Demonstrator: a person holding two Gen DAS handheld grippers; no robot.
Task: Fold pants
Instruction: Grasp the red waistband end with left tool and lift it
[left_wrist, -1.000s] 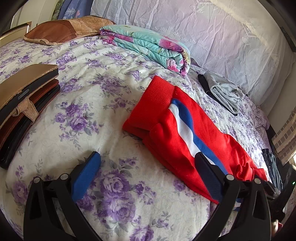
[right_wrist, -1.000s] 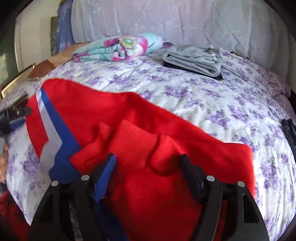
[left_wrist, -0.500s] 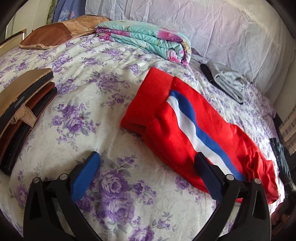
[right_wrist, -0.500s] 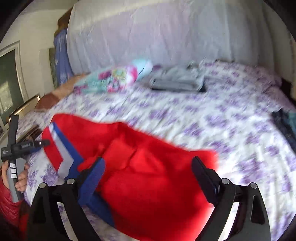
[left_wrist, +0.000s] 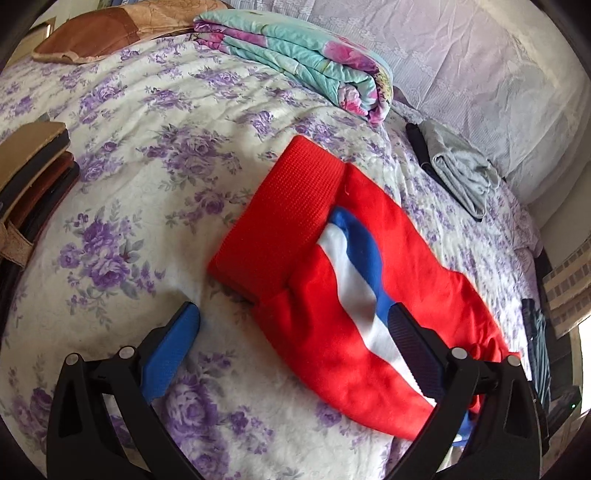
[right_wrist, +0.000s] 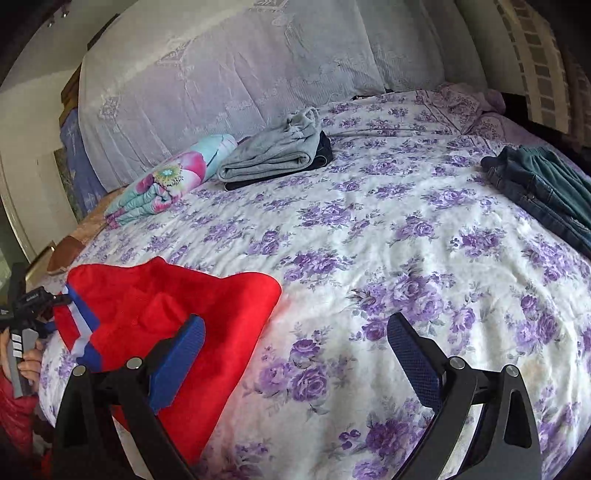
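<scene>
Bedspread w/ purple flowers, pants folded.

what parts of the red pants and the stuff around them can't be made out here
- Red pants, left wrist view: the leg ends are hidden behind the left gripper finger.
- Red pants, right wrist view: the near edge is covered by the right gripper frame.
- Dark garment under the grey folded clothes: mostly covered, type unclear.

No legible text anywhere; possibly small white lettering on the left tongs, too blurred to read.
</scene>
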